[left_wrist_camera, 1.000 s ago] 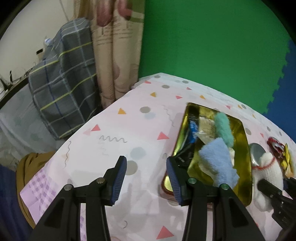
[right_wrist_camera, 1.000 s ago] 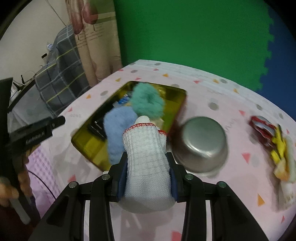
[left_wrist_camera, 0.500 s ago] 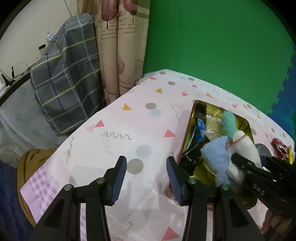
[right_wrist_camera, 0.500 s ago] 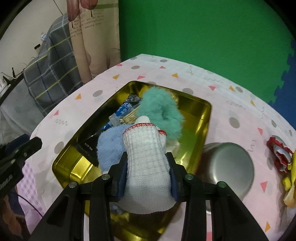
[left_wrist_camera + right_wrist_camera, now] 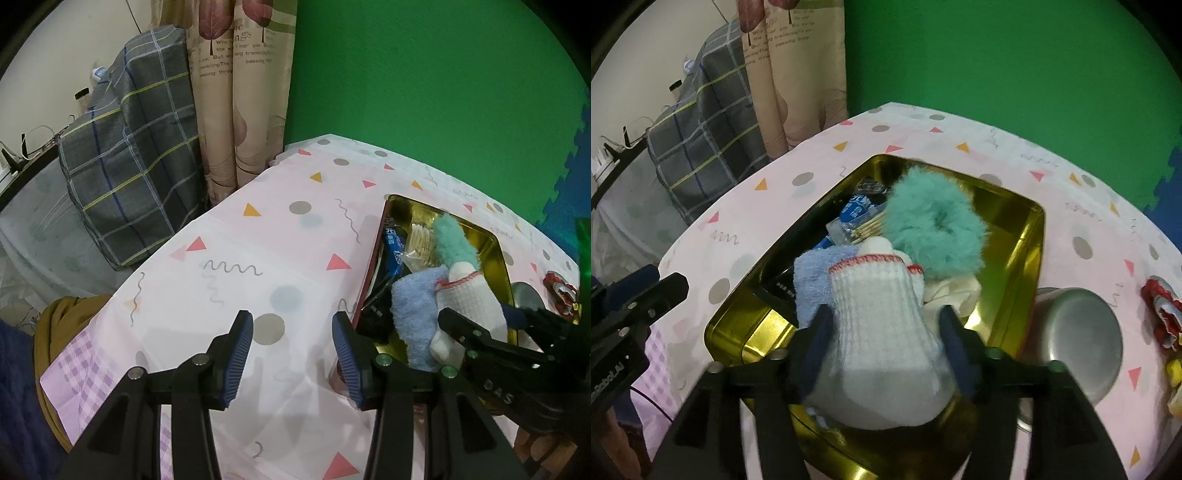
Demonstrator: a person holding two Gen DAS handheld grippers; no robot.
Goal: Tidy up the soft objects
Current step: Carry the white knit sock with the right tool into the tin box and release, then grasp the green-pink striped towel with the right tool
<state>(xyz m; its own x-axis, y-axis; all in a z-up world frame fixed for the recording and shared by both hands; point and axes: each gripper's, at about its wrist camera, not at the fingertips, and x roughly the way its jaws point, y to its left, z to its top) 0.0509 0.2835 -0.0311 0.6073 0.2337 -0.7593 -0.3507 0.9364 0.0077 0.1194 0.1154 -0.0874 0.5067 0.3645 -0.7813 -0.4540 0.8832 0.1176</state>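
A white sock with a red-stitched cuff (image 5: 879,332) sits between the fingers of my right gripper (image 5: 886,325), over the near part of a gold tin tray (image 5: 1027,236). The jaws have spread and their grip looks loosened. The tray holds a fluffy teal scrunchie (image 5: 938,229), a light blue cloth (image 5: 812,280), a cream cloth (image 5: 956,291) and blue packets (image 5: 857,210). In the left wrist view the sock (image 5: 469,306) and tray (image 5: 495,243) show at right. My left gripper (image 5: 291,354) is open and empty over the tablecloth, left of the tray.
A steel bowl (image 5: 1078,332) lies upside down right of the tray. A red and yellow wrapper pile (image 5: 1163,314) sits at the far right. A plaid-covered object (image 5: 129,162) and curtain (image 5: 240,92) stand beyond the table's left edge.
My right gripper carried the sock from beside the bowl over the tray, and its jaws have now widened. The left gripper drew back slightly and stayed open.
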